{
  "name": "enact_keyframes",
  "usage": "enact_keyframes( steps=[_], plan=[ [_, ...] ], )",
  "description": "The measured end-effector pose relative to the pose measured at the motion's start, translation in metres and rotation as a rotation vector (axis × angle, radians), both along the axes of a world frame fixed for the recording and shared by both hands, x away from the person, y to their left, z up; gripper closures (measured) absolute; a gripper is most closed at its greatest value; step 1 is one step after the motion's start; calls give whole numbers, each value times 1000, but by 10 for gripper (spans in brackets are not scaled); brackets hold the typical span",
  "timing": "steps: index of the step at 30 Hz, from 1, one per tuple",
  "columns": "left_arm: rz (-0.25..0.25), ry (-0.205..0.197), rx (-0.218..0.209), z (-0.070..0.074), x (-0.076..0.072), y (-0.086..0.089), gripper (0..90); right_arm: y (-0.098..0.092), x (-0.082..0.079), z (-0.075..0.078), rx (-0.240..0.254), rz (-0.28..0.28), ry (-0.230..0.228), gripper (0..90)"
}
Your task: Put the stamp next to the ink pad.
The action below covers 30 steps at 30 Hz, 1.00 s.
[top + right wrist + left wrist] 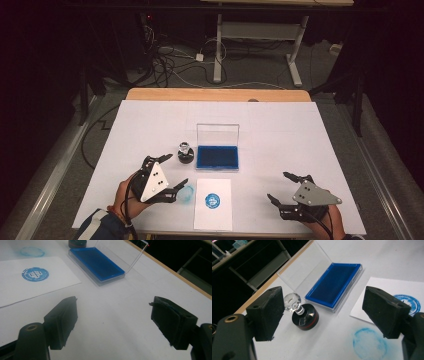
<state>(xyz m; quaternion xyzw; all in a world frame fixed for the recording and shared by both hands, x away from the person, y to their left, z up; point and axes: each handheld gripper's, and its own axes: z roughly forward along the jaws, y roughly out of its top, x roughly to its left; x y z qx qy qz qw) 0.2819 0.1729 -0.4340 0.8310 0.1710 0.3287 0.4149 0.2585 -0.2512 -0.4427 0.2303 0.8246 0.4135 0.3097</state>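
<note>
- Nearest me, the paper sheet [213, 204] already carries a blue print, so stamping looks done
- My left gripper [167, 176] gapes wide, empty, near the stamp [305, 316]; right gripper [284, 189] open, idle
- Farther off, the ink pad [217, 156] lid is up; closing remains
</note>
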Motion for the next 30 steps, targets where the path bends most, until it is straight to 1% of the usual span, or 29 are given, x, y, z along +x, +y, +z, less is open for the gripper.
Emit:
enact_keyframes(
  steps=[5,6,9,10,12,13,15,17,19,22,24,26,27,30],
  plan=[
    [31,5,-9,-8,-3,8,172,0,0,0,-1,-1,1,211],
    [31,12,-11,-10,-4,10,172,0,0,0,0,-2,1,211],
    [48,24,5,-16,-5,16,172,-1,1,-1,1,-2,3,211],
    [55,29,4,-18,-5,18,172,-1,2,-1,1,-2,3,211],
    [72,23,4,-21,-6,21,172,-1,2,-1,0,-2,5,211],
    [73,24,-4,-22,-7,23,172,-1,2,-1,0,-3,5,211],
    [79,43,-9,-26,-8,27,172,-1,2,-1,1,-4,1,211],
    [89,66,6,-32,-9,31,172,-2,2,0,6,-9,1,211],
    [101,90,-1,-37,-9,36,172,-3,2,0,9,-11,2,211],
    [122,123,6,-45,-10,41,172,-4,1,0,12,-9,2,207],
    [131,132,15,-48,-12,42,172,-5,0,0,16,-14,-4,202],
    [135,141,3,-48,-14,44,172,-6,-1,1,24,-20,-14,188],
    [138,140,-3,-47,-14,44,172,-7,-2,2,30,-27,-19,185],
    [140,131,-4,-47,-15,44,172,-10,-4,3,35,-50,-39,159]
  ],
)
